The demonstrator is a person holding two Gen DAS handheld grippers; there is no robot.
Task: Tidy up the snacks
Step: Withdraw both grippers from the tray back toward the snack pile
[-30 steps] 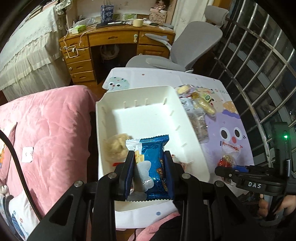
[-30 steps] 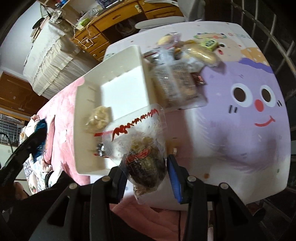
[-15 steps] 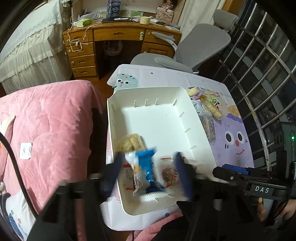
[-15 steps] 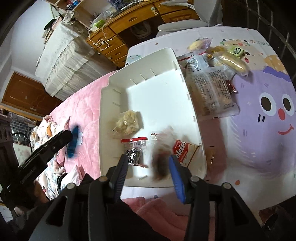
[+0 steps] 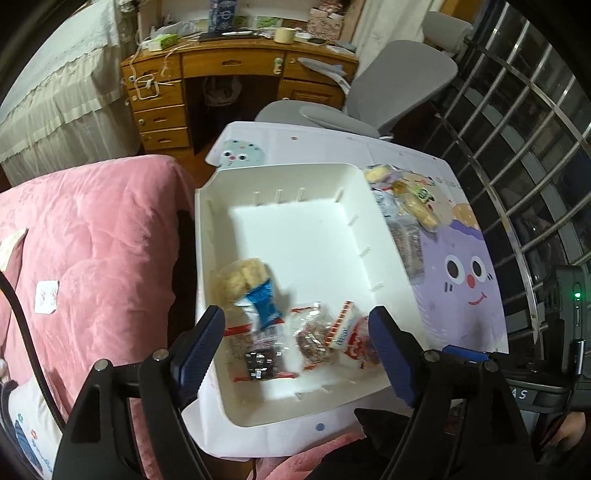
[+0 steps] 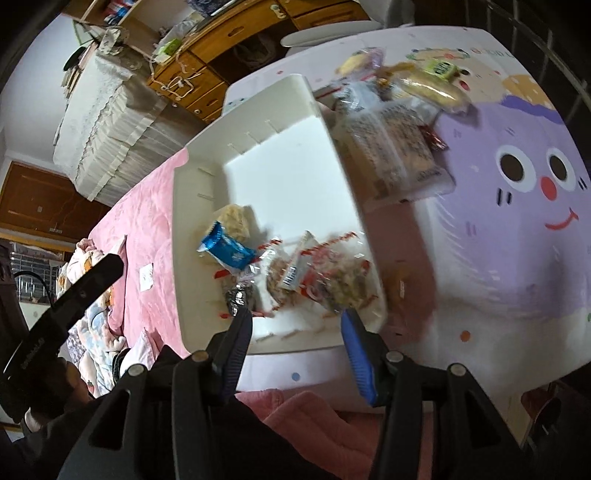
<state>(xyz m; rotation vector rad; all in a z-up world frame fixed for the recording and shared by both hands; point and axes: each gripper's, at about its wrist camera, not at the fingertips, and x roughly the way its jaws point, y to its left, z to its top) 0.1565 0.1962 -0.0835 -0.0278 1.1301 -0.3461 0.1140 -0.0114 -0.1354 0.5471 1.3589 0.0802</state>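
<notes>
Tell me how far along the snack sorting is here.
Partly done. Several packets, including the blue packet, already lie in the white bin. The left gripper has just been opening with nothing between its jaws; the right gripper is open and empty too. Left: the loose snacks lying on the table beside the bin.

Wooden desk with brass-handled drawers (image 5: 236, 70) against the far wall. On its top: roll of beige tape (image 5: 283, 35), green tissue box (image 5: 162, 40), dark blue patterned carton (image 5: 220, 14). Grey padded office chair (image 5: 391, 88) just right of the desk. Cream frilled bedcover (image 5: 55, 92) to its left. Pink quilted blanket (image 5: 92, 236) well in front of the desk.
</notes>
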